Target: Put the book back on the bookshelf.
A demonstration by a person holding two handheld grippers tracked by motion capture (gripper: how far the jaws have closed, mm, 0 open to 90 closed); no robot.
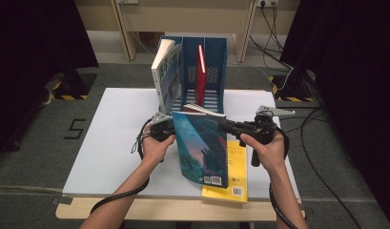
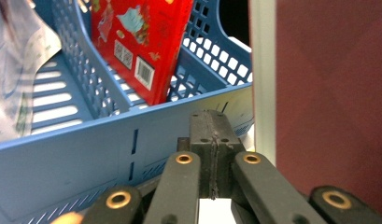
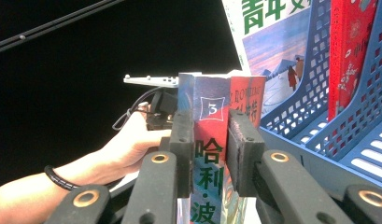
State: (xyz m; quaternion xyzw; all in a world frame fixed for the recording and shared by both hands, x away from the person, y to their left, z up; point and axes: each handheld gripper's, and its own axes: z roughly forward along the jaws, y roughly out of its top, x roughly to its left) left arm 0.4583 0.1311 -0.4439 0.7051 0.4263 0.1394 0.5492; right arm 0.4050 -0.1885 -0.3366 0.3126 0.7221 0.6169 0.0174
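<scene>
Teal-cover book (image 1: 202, 148), red/blue spine w/ numeral 3, stood upright on white tabletop (image 1: 111, 143), just before blue file rack (image 1: 216, 62); dark curtains, grey floor around. Right gripper (image 3: 210, 154) clamped book spine. Left gripper (image 2: 212, 140) jaws pressed together, empty, beside book's left face.

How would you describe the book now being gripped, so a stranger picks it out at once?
Start at the blue file rack on the white table. In front of it, the right gripper clamps an upright teal-covered book by its spine. Unlike the flat yellow book beneath, it stands on end.
</scene>
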